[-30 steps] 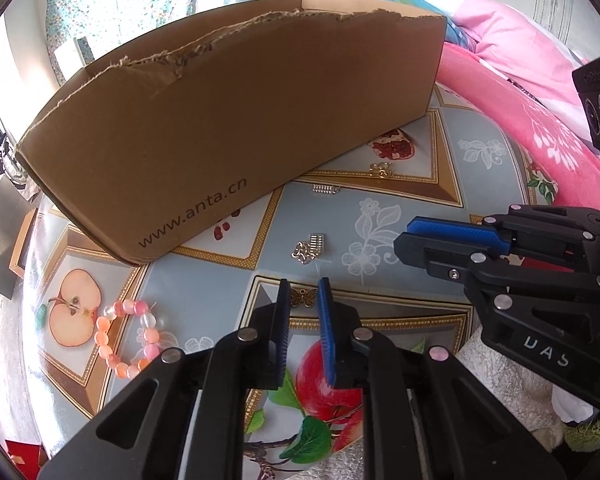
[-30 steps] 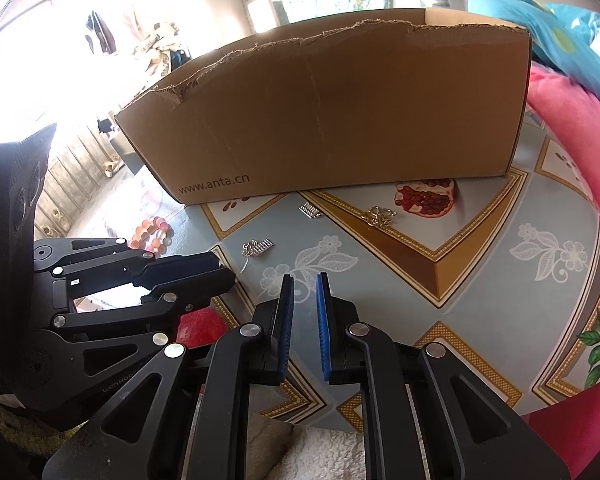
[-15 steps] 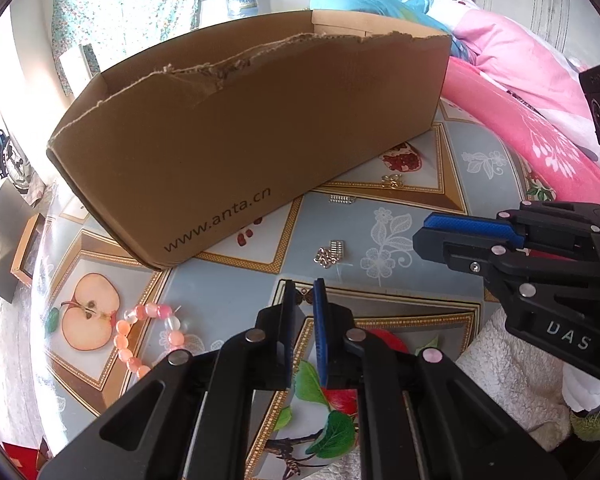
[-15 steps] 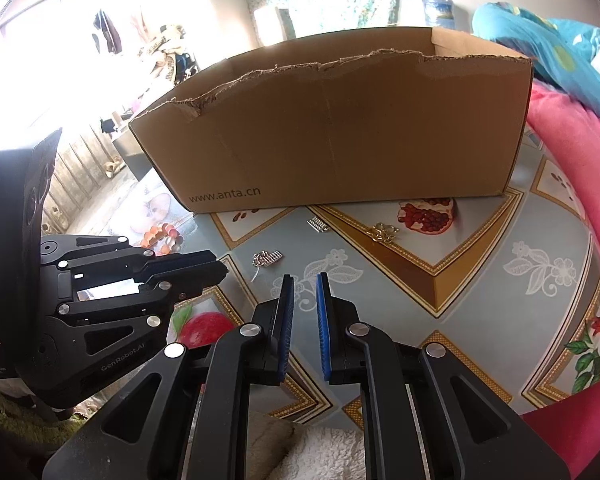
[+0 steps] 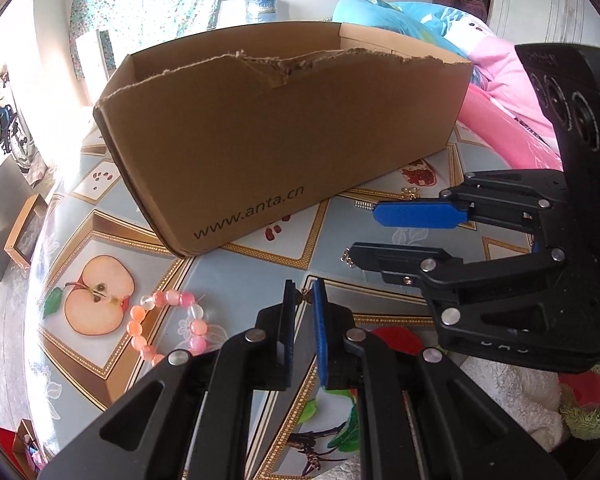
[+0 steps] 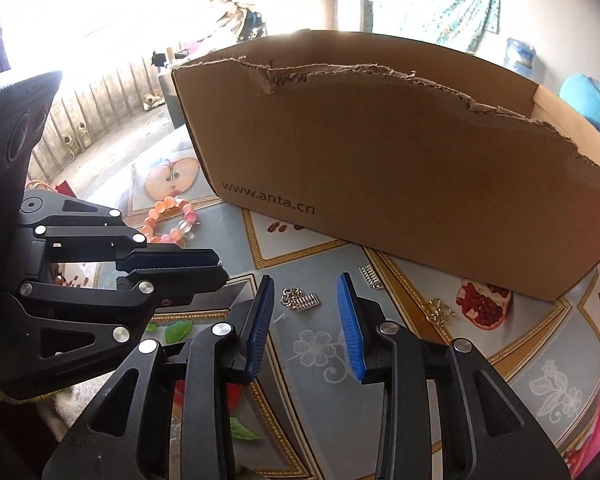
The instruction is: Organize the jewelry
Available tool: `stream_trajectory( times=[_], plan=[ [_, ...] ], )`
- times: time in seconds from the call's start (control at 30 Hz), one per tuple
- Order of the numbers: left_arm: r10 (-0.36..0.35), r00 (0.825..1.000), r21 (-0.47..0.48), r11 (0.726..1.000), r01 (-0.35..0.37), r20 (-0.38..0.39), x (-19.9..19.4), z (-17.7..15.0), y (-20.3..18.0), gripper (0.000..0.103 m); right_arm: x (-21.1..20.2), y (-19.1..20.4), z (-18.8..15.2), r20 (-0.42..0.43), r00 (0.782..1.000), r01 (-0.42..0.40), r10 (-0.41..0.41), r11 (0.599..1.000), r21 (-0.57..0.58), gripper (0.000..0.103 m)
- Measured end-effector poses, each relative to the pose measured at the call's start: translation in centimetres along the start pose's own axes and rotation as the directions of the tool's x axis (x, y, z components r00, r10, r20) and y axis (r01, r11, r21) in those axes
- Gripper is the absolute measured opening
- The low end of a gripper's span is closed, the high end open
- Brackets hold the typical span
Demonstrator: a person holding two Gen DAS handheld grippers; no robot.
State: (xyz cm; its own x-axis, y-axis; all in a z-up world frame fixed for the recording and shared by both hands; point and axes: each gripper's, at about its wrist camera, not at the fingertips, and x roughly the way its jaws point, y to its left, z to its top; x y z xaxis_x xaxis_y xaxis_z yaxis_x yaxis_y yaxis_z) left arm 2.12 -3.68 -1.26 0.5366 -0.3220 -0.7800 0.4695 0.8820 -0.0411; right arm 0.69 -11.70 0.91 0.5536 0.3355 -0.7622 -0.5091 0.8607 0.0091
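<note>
One broad counter [image 5: 244, 280], covered in a fruit-printed cloth, carries everything. On it stands a long cardboard box [image 5: 284, 140] with a torn top edge, open upward, which is probably where the jewelry belongs. None of the pieces in view has reached it, so the sorting looks barely begun.

The right hand-held gripper [image 6: 305, 280] shows the main change. Its jaws have just been opening and now stand well apart with nothing between them. Its view has also tilted compared with half a second ago. Through the gap a small silver cluster [image 6: 302, 300] lies on the counter, so I judge this spreading to be preparation for picking that piece up.

The left hand-held gripper [image 5: 301, 285] is all but closed, as it was a second ago. A pink bead bracelet [image 5: 164, 320] lies loose on the counter just left of it, beside the printed apple half. Farther right, close to the box wall, sit a second silver piece [image 6: 370, 276] and a little gold tangle [image 6: 438, 310] next to the printed pomegranate.

Smallest is a bronze butterfly charm [image 5: 305, 298], pinched at the very tips of the left jaws. The counter has slid past underneath while the charm kept its place at the tips, so it seems lifted and on its way to the box.
</note>
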Motion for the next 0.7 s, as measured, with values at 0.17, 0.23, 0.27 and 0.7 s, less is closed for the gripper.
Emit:
stream_trajectory(
  times=[0.17, 0.23, 0.27, 0.7],
  plan=[
    [-0.016, 1.000, -0.005, 1.000, 0.016, 0.007, -0.1, -0.2, 0.3, 0.008, 1.1, 0.8, 0.3, -0.052, 0.999, 0.001, -0.003, 0.999, -0.052, 0.014],
    [-0.019, 1.000, -0.008, 1.000, 0.019, 0.011, -0.2, -0.2, 0.4, 0.008, 1.1, 0.9, 0.4, -0.061, 0.998, 0.010, -0.013, 0.999, -0.046, 0.003],
    [-0.020, 1.000, -0.010, 1.000, 0.020, 0.011, -0.1, -0.3, 0.5, 0.008, 1.0, 0.9, 0.4, -0.064, 0.998, 0.007, -0.009, 0.999, -0.033, 0.003],
    [-0.023, 0.999, -0.009, 1.000, 0.024, 0.039, -1.2, -0.4, 0.8, 0.008, -3.0, -1.4, -0.1, 0.010, 0.997, -0.079, 0.079, 0.966, 0.248, 0.002]
  ],
)
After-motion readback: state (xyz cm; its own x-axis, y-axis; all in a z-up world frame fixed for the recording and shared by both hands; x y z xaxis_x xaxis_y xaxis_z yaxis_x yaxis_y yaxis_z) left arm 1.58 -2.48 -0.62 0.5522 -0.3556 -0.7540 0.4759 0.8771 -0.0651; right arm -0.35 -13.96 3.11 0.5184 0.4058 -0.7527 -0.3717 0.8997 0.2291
